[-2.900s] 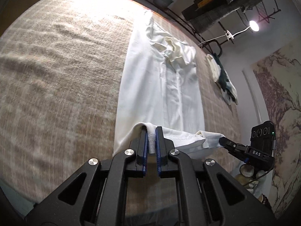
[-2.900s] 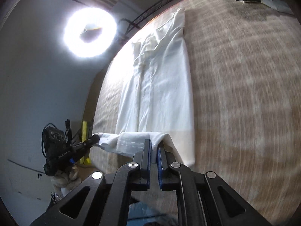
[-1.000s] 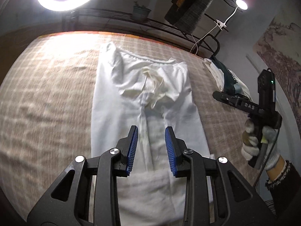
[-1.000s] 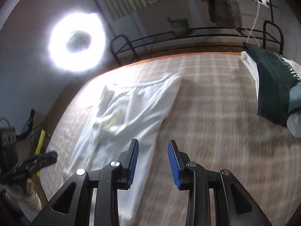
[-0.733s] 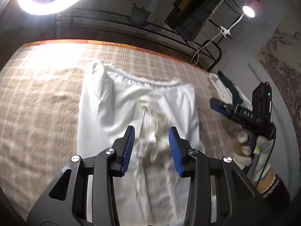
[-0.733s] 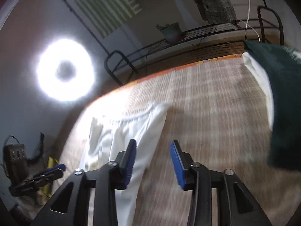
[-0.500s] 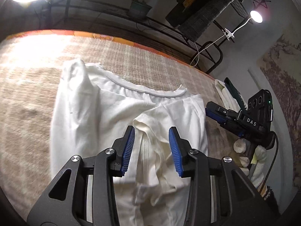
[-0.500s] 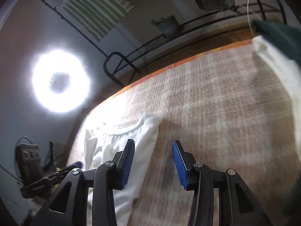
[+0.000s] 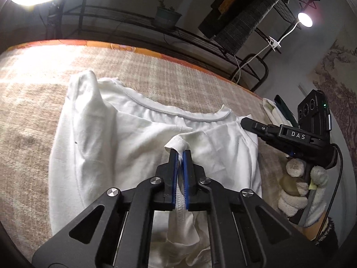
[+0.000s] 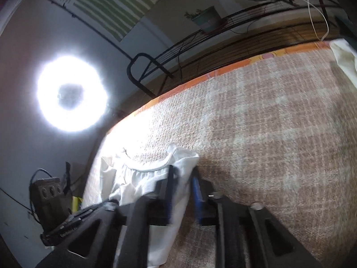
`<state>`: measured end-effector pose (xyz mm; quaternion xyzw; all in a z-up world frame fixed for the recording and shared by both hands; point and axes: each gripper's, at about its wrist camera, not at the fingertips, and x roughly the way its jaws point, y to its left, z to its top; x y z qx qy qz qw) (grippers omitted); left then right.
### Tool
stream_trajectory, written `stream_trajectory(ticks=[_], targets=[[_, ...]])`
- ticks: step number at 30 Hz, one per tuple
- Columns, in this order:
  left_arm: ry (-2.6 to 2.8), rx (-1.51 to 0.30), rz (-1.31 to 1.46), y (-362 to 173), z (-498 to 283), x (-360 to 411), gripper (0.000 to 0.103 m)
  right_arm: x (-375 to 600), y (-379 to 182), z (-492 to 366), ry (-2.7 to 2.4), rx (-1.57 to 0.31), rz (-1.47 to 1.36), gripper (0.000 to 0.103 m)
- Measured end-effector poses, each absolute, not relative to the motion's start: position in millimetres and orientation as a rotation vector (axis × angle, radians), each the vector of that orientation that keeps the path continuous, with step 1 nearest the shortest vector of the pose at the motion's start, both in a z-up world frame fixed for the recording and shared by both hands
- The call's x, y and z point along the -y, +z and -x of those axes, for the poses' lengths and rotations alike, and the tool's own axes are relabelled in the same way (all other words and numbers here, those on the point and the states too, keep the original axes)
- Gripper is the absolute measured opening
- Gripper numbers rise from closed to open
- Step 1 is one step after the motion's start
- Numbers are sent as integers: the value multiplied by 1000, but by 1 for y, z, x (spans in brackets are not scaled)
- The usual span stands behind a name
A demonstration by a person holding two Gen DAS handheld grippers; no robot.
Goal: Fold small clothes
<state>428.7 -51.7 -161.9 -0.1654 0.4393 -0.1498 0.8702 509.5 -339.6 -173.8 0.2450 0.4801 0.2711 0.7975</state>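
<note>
White garment [image 9: 138, 147] lies flat on the plaid blanket [image 9: 29, 116] covering the bed, its banded edge [image 9: 178, 112] toward the bed's far orange border.

Left gripper [image 9: 180, 154]: jaws closed on a hemmed flap of cloth [image 9: 177, 144] bunched near the garment's middle, just short of the banded edge.

Right gripper [image 10: 183, 178]: right wrist view is motion-blurred; jaws straddle the garment's corner at the right end of the banded edge and appear apart in the blur. Judged closed on that corner.

Step in hand: pinching cloth near the banded edge for the next fold.

Next move calls for lifting both pinches together, evenly, and carrying them away from the banded edge without dragging the layer beneath.
</note>
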Motion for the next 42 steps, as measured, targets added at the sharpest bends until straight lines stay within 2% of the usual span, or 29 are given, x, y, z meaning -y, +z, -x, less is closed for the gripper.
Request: stream_trajectory(ticks=[5, 8, 10, 11, 13, 14, 15, 21, 23, 24, 29, 35, 40, 41, 42], targets=[[-268, -908, 297, -164, -428, 54, 2, 320, -148, -520, 502, -954, -321, 0], [-265, -937, 316, -167, -431, 52, 2, 301, -151, -519, 476, -969, -169, 0], [-270, -941, 333, -163, -430, 48, 9, 298, -157, -517, 478, -986, -138, 5], [-267, -941, 332, -160, -428, 46, 16, 301, -158, -516, 474, -993, -147, 7], [-279, -933, 345, -150, -422, 37, 20, 312, -158, -516, 478, -986, -204, 18], [-287, -933, 354, -145, -420, 33, 20, 320, -156, -515, 477, -976, -237, 31], [-298, -937, 365, -139, -417, 26, 20, 327, -154, -514, 480, -967, -277, 34], [-270, -902, 388, -105, -402, -34, 23, 354, -157, -503, 521, -969, -406, 35], [-224, -878, 340, -103, -410, -53, 38, 356, -161, -504, 525, -977, -437, 35], [-210, -886, 333, -106, -418, -59, 38, 357, -163, -505, 529, -981, -455, 35], [-209, -919, 355, -133, -464, -63, 38, 351, -169, -506, 534, -1008, -488, 35], [-174, -982, 207, -171, -501, -32, 38, 341, -171, -506, 551, -1021, -457, 37], [-169, -930, 135, -174, -508, -18, 38, 336, -171, -514, 550, -1031, -460, 37], [-172, -925, 133, -175, -509, -17, 35, 334, -170, -516, 550, -1031, -454, 37], [-178, -924, 138, -175, -512, -15, 22, 331, -170, -519, 551, -1032, -444, 37]])
